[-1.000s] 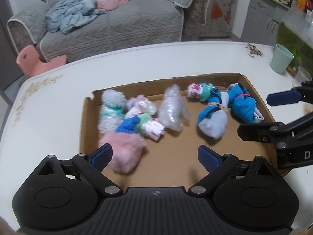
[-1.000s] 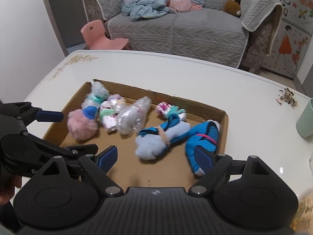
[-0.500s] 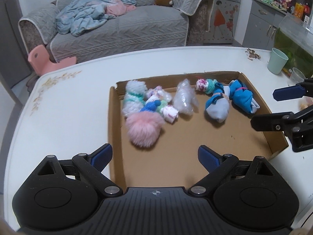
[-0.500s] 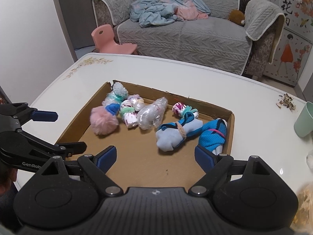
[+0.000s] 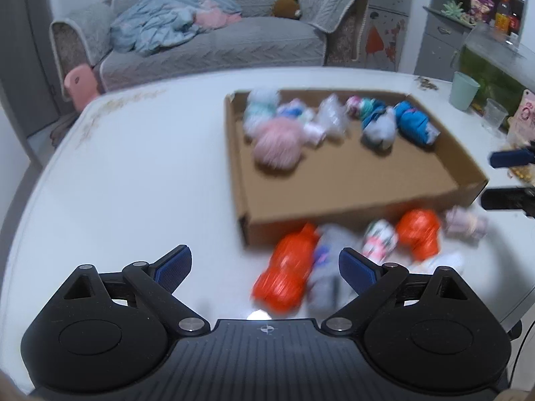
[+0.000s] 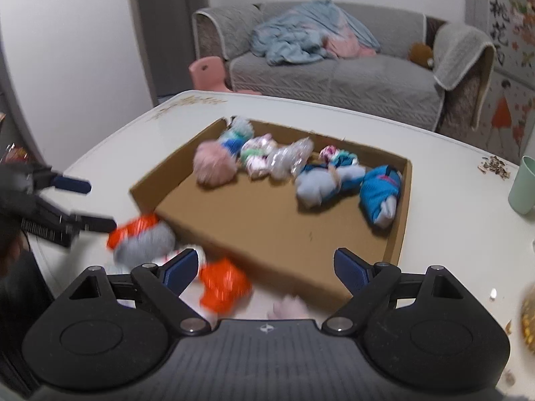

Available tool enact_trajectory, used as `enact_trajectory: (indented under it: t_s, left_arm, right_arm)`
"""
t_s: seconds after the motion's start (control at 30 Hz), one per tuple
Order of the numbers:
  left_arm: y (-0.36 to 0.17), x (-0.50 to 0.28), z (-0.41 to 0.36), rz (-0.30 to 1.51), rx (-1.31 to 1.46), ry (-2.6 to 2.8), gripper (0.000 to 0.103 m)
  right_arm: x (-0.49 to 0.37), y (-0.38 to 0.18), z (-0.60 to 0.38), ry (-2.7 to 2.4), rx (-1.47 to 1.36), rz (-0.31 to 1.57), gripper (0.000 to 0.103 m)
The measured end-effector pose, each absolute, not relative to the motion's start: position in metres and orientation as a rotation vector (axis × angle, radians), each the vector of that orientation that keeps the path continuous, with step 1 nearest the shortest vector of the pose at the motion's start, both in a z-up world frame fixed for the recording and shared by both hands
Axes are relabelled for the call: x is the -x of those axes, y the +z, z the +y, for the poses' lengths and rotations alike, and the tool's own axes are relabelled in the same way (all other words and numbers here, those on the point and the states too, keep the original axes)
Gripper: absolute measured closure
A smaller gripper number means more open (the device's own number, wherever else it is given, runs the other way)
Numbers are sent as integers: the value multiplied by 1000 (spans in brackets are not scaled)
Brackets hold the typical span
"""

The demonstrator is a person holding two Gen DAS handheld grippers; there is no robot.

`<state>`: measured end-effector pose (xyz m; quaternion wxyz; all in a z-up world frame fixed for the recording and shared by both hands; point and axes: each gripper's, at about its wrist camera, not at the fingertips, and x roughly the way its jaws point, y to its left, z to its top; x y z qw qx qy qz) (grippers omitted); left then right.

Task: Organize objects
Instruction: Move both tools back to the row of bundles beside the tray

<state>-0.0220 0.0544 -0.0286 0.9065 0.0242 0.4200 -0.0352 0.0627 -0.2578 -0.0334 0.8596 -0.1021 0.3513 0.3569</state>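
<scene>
A shallow cardboard box (image 5: 351, 183) (image 6: 267, 220) on the white table holds several rolled sock bundles along its far side: a fluffy pink one (image 5: 276, 143) (image 6: 214, 163), a clear-wrapped one (image 6: 291, 160), blue ones (image 5: 413, 122) (image 6: 381, 193). Outside the box's near edge lie more bundles: two orange ones (image 5: 287, 274) (image 5: 419, 230) (image 6: 222, 284), a grey one (image 6: 147, 244) and a pale pink one (image 5: 464, 222). My left gripper (image 5: 265, 267) is open above the orange and grey bundles. My right gripper (image 6: 265, 267) is open over the box's near edge. Both are empty. The view is blurred.
A mint cup (image 5: 463, 90) (image 6: 523, 183) and a clear cup (image 5: 495, 113) stand at the table's right. Snack crumbs (image 6: 495, 167) lie near them. A grey sofa (image 5: 214, 43) and a pink child's chair (image 5: 80, 80) are beyond the table.
Both grippers have pulled back and up from the box. Bundles outside the box's near edge have come into view. Both grippers stay open.
</scene>
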Motion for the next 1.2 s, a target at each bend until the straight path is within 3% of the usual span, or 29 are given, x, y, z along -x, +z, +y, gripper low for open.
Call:
enact_trajectory:
  t_s: [0.07, 0.13, 0.17, 0.53, 0.63, 0.93, 1.03, 1.1, 1.2]
  left_arm:
    - [-42, 25, 62, 881, -30, -84, 9]
    - [-54, 26, 67, 889, -34, -90, 24]
    - [-59, 27, 69, 893, -38, -100, 25]
    - [-66, 33, 72, 846, -73, -169, 24]
    - [-67, 25, 69, 831, -94, -177, 24]
    - [-80, 3, 73, 857, -107, -248, 20]
    - [-81, 1, 67, 855, -126, -260, 23]
    - [-81, 3, 65, 841, -130, -272, 32]
    - [-79, 7, 61, 828, -131, -295, 63]
  right_arm:
    - [-54, -49, -263, 754, 229, 702, 19]
    - [-47, -61, -266, 747, 264, 664, 21]
    - [-46, -67, -267, 742, 278, 652, 22]
    - [-56, -98, -276, 749, 254, 680, 31]
    - [-56, -103, -277, 759, 256, 683, 38]
    - [-55, -107, -283, 767, 231, 681, 39]
    - [-54, -107, -285, 761, 231, 675, 44]
    - [-53, -107, -287, 746, 236, 666, 52]
    - [-52, -105, -295, 730, 213, 665, 62]
